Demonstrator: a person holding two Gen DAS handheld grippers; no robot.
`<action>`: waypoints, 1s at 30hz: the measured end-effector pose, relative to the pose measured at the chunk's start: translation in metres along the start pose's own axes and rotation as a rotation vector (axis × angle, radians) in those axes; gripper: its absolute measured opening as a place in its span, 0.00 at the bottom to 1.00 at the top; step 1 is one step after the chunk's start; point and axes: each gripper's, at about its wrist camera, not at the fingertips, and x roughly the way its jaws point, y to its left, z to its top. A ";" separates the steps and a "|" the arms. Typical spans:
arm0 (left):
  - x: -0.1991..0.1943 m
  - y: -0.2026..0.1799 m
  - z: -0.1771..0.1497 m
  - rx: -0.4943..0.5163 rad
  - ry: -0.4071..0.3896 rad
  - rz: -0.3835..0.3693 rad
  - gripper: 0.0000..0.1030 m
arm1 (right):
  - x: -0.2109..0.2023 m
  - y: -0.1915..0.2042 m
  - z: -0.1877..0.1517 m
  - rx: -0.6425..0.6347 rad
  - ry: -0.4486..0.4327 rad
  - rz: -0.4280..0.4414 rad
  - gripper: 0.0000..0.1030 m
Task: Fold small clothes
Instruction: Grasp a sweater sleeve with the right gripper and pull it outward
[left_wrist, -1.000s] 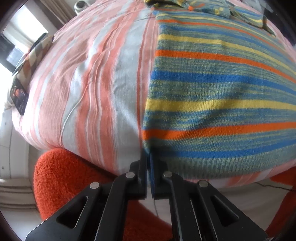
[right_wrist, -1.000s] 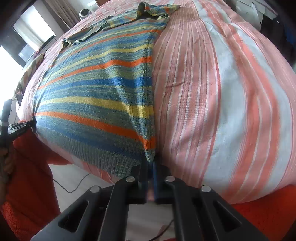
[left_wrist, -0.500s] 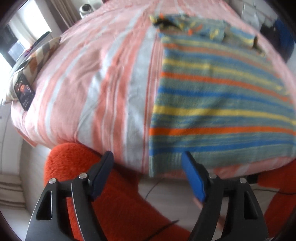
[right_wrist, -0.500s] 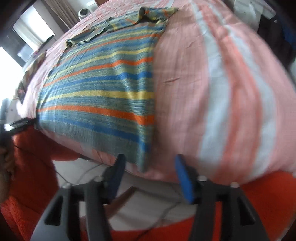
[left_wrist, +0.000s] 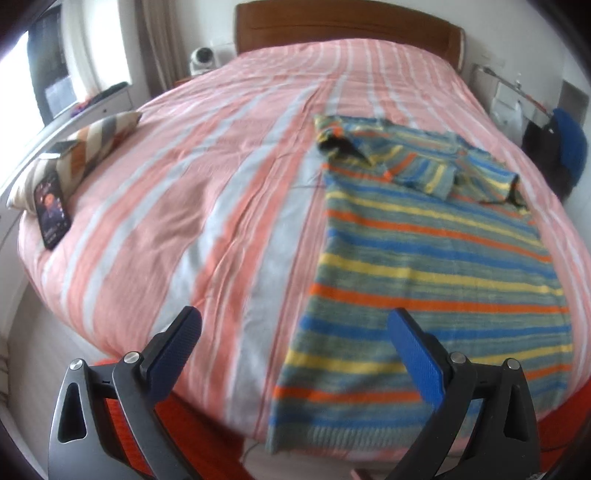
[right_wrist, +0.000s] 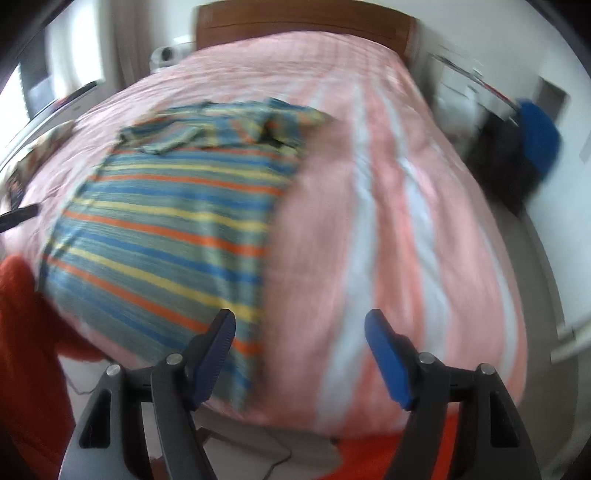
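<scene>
Here the striped sweater (left_wrist: 424, 266) lies flat on the bed (left_wrist: 221, 206), its long axis running away toward the headboard, hem at the near edge. Left tongs (left_wrist: 295, 350) and right tongs (right_wrist: 299, 350), just opened and empty, hover over the two hem corners (equally near). The right view is blurred; the folded sleeves are indistinct.

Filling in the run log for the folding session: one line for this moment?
stage: hem released | left hand-held gripper: just opened, empty | right hand-held gripper: just opened, empty | striped sweater: flat on bed, sleeves folded in
</scene>
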 end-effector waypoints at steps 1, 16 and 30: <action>0.004 0.002 -0.004 -0.015 -0.025 0.016 0.98 | 0.000 0.008 0.014 -0.039 -0.027 0.027 0.70; 0.024 0.046 -0.013 -0.146 -0.013 0.135 0.98 | 0.204 0.127 0.210 -0.444 0.022 0.142 0.56; 0.033 0.049 -0.016 -0.174 0.018 0.113 0.98 | 0.103 -0.179 0.177 0.307 -0.147 -0.105 0.05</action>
